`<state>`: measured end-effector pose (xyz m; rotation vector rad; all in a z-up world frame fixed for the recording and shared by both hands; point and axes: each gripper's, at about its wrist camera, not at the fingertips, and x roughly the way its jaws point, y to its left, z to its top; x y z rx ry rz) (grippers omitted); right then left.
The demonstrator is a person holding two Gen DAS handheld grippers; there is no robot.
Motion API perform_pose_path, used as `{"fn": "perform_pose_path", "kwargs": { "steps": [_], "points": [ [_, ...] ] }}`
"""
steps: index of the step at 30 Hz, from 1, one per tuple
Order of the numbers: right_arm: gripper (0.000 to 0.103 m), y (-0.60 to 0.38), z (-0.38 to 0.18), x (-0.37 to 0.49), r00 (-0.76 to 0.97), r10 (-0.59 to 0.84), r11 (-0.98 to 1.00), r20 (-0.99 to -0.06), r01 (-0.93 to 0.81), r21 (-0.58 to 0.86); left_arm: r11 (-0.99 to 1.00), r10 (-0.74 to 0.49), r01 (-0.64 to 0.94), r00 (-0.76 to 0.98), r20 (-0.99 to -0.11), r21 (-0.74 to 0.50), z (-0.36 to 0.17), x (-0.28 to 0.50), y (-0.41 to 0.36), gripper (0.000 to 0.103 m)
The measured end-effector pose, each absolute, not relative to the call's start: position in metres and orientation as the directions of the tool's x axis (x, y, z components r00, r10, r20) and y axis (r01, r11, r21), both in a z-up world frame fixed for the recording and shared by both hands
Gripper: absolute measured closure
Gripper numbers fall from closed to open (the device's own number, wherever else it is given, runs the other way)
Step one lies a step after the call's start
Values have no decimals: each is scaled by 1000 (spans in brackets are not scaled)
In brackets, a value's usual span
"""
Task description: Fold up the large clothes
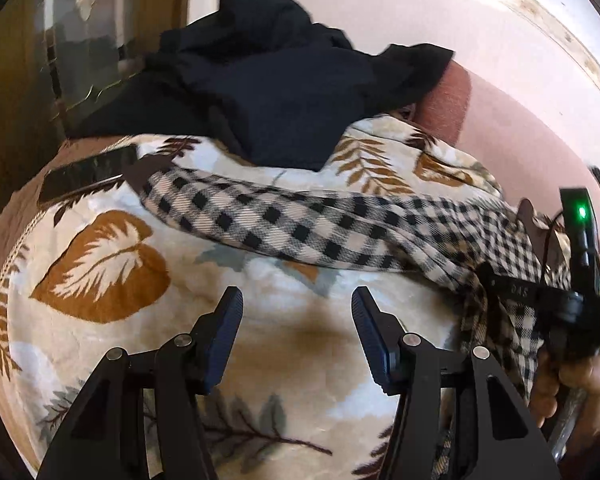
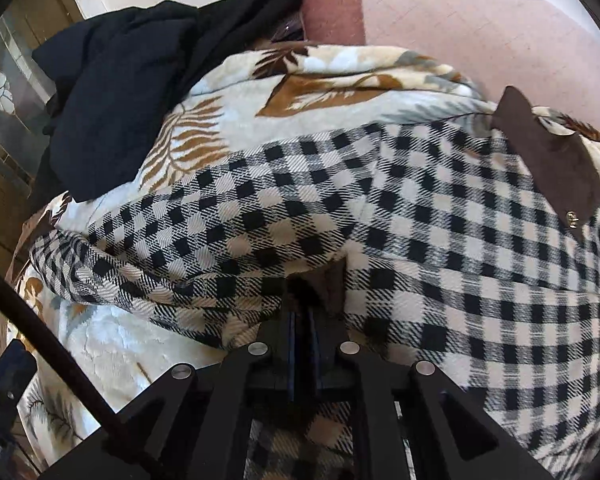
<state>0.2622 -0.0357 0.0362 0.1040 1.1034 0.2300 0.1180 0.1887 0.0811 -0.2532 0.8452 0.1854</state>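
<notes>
Bed covered by a leaf-print blanket (image 1: 112,264), task garment on top: a checked shirt (image 2: 380,216), body on the right side of the bed, one sleeve (image 1: 260,216) stretched leftward across the blanket. A dark garment pile (image 1: 260,92) sits behind it, apart from the fold, and a dark flat phone-like object (image 1: 84,178) lies near the sleeve's end. Right gripper (image 2: 304,312) clenched on a pinch of the checked fabric near the sleeve's base. Left gripper (image 1: 296,328) released, jaws apart over bare blanket, nothing between them. Judged step: folding the sleeve in. To do it well, left should take the sleeve cuff, right keeps its pinch as anchor, carry the sleeve low and flat over the body, avoid dragging the blanket or catching the dark pile.
</notes>
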Motion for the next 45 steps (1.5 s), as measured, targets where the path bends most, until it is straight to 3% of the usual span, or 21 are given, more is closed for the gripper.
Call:
{"fn": "perform_pose_path", "kwargs": {
  "steps": [3, 6, 12, 17, 24, 28, 31, 33, 35, 36, 39, 42, 45],
  "points": [
    [93, -29, 46, 258, 444, 240, 969, -863, -158, 188, 941, 85, -302, 648, -757, -153, 85, 119, 208, 47],
    [82, -16, 70, 244, 503, 244, 965, -829, -210, 156, 902, 126, -390, 651, -748, -187, 89, 115, 241, 46],
    [82, 32, 86, 244, 508, 256, 944, -823, -315, 99, 757, 161, -578, 617, -770, -305, 78, 102, 321, 44],
    [82, 64, 76, 280, 483, 256, 954, -837, -266, 138, 646, 159, -657, 614, -773, -389, 70, 91, 368, 43],
    [84, 120, 46, 285, 225, 500, 836, -836, -375, 400, 628, 168, -675, 605, -779, -388, 66, 85, 393, 43],
    [84, 151, 33, 232, 115, 507, 753, -854, -541, 375, 609, 117, -672, 603, -789, -422, 54, 87, 403, 43],
    [83, 147, 35, 212, 117, 523, 739, -845, -557, 380, 586, 71, -664, 613, -787, -464, 47, 88, 405, 43],
    [84, 148, 33, 202, 40, 549, 697, -835, -573, 431, 574, 32, -645, 632, -774, -504, 44, 88, 406, 43],
    [84, 160, 29, 182, -10, 507, 657, -862, -642, 394, 579, 16, -634, 636, -771, -512, 44, 89, 403, 43],
    [84, 166, 33, 167, 13, 474, 630, -880, -704, 329, 585, 12, -628, 640, -768, -513, 45, 90, 401, 43],
    [84, 165, 56, 158, 54, 523, 599, -851, -734, 321, 584, -4, -608, 661, -750, -539, 48, 87, 398, 39],
    [84, 157, 87, 176, 192, 588, 653, -785, -686, 321, 559, -10, -598, 687, -726, -574, 51, 78, 397, 36],
    [84, 158, 90, 201, 290, 568, 730, -770, -609, 309, 546, -34, -572, 715, -699, -612, 52, 73, 394, 31]
  ]
}}
